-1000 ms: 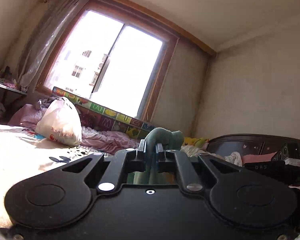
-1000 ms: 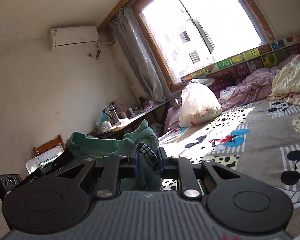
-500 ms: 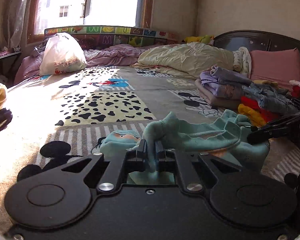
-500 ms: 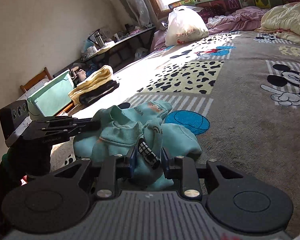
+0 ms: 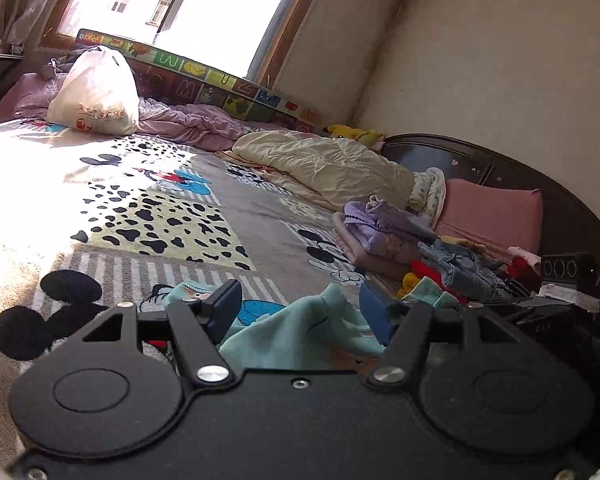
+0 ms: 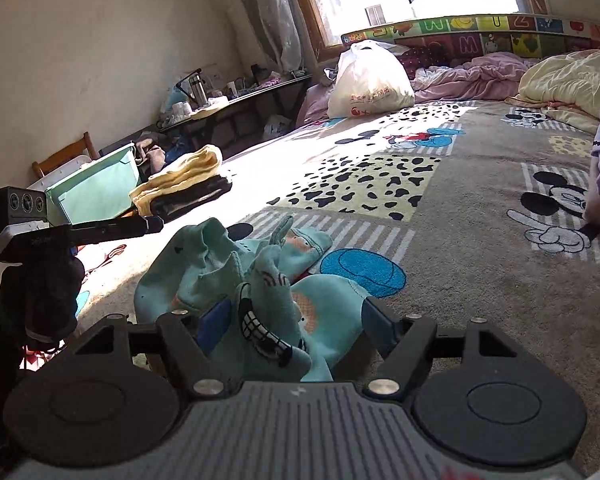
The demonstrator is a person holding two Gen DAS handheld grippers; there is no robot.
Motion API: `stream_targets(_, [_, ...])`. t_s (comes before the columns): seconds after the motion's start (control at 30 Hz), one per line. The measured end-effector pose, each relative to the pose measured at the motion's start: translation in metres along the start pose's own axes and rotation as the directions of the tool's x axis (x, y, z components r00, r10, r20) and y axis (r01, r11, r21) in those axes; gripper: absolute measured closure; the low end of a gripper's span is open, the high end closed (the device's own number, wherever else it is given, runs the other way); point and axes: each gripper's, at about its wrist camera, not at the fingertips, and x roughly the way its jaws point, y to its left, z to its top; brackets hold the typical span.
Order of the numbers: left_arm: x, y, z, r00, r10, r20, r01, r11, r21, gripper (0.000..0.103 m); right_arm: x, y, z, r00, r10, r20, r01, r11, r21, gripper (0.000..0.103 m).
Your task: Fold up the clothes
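Observation:
A crumpled teal garment (image 6: 224, 268) with a cartoon print lies in a heap on the cartoon-mouse bedspread (image 6: 460, 240). My right gripper (image 6: 296, 326) is open just behind it, and a fold of the cloth lies loose between its blue pads. My left gripper (image 5: 300, 312) is also open, with the teal garment (image 5: 300, 336) bunched between its fingers but not pinched. In the right wrist view, the left gripper (image 6: 112, 230) shows at the left, held by a gloved hand (image 6: 40, 292).
A pile of unfolded clothes (image 5: 404, 236) and a pink pillow (image 5: 492, 216) sit by the dark headboard (image 5: 480, 164). A cream duvet (image 5: 328, 164) and a white plastic bag (image 5: 96, 96) lie further back. Folded yellow and dark clothes (image 6: 184, 184) rest near a teal bin (image 6: 96, 188).
Both grippers brought the teal garment down from mid-air onto the bed, then opened and let go of it. It now lies in a heap.

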Motion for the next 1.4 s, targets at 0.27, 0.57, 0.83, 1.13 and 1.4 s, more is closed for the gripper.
stream_targets(0.27, [0.019, -0.014, -0.025, 0.991, -0.035, -0.128, 0.046, 0.996, 0.079, 0.074, 0.004, 0.044, -0.03, 0.992, 0.058, -0.114, -0.08, 0.976, -0.201, 0.046])
stream_targets(0.57, [-0.02, -0.047, -0.073, 0.899, -0.219, -0.379, 0.353, 0.874, 0.334, 0.077, -0.01, 0.107, -0.089, 0.951, 0.025, -0.308, -0.18, 0.856, -0.485, 0.046])
stream_targets(0.83, [-0.069, 0.0, -0.032, 0.939, -0.345, -0.011, 0.344, 0.935, 0.089, 0.044, -0.039, 0.124, -0.093, 0.946, 0.046, -0.322, -0.195, 0.873, -0.447, 0.042])
stream_targets(1.13, [-0.042, 0.043, -0.017, 0.99, -0.137, 0.025, 0.138, 0.946, -0.292, 0.031, -0.067, 0.038, -0.048, 0.985, 0.13, -0.113, -0.108, 0.978, 0.18, 0.011])
stream_targets(1.4, [0.004, 0.066, -0.044, 0.96, -0.057, -0.273, -0.081, 0.878, -0.471, 0.031, 0.012, -0.014, -0.068, 0.985, 0.141, -0.095, -0.065, 0.829, 0.555, 0.007])
